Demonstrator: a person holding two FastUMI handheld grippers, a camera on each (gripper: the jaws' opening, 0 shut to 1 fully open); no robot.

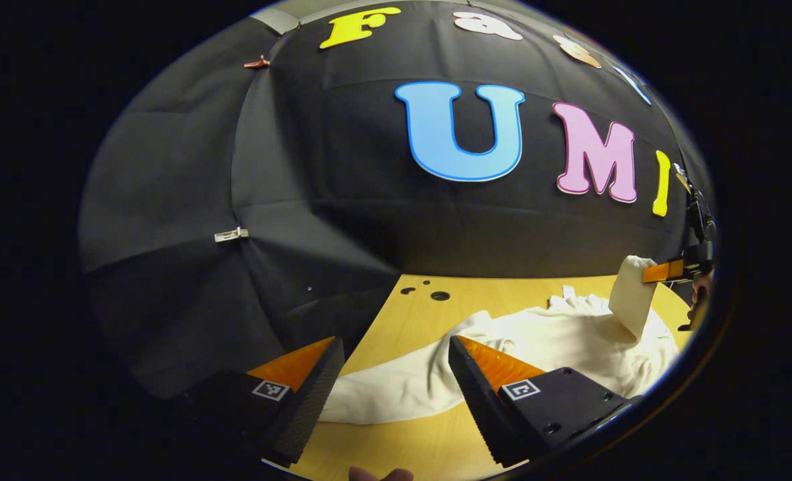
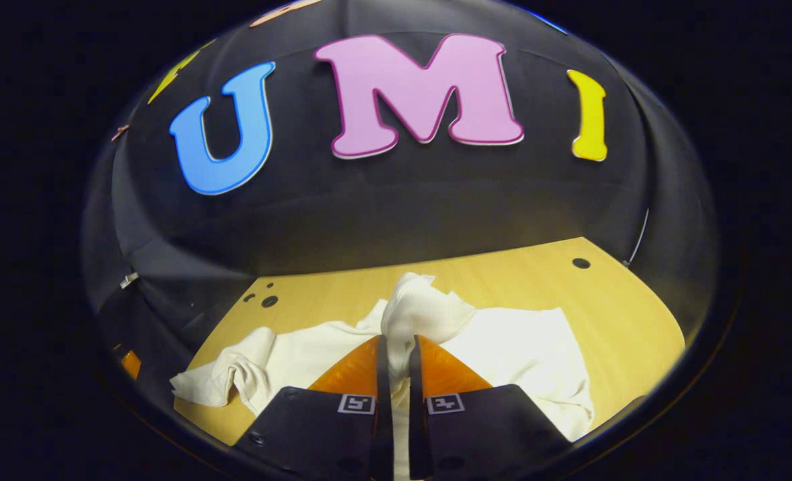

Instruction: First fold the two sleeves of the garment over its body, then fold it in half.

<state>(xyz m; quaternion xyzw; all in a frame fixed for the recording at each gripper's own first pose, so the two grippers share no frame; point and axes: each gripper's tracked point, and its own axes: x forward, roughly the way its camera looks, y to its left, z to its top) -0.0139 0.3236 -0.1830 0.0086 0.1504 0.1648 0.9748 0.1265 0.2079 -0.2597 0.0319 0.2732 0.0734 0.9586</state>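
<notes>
right gripper view: white garment [image 2: 516,347] spread on wooden table [image 2: 610,300], centre frame, one sleeve [image 2: 416,310] lifted, pinched between right gripper [image 2: 396,344] fingers. left gripper view: left gripper [image 1: 396,371] at bottom, fingers apart, holding nothing, garment just beyond, lower right.
</notes>
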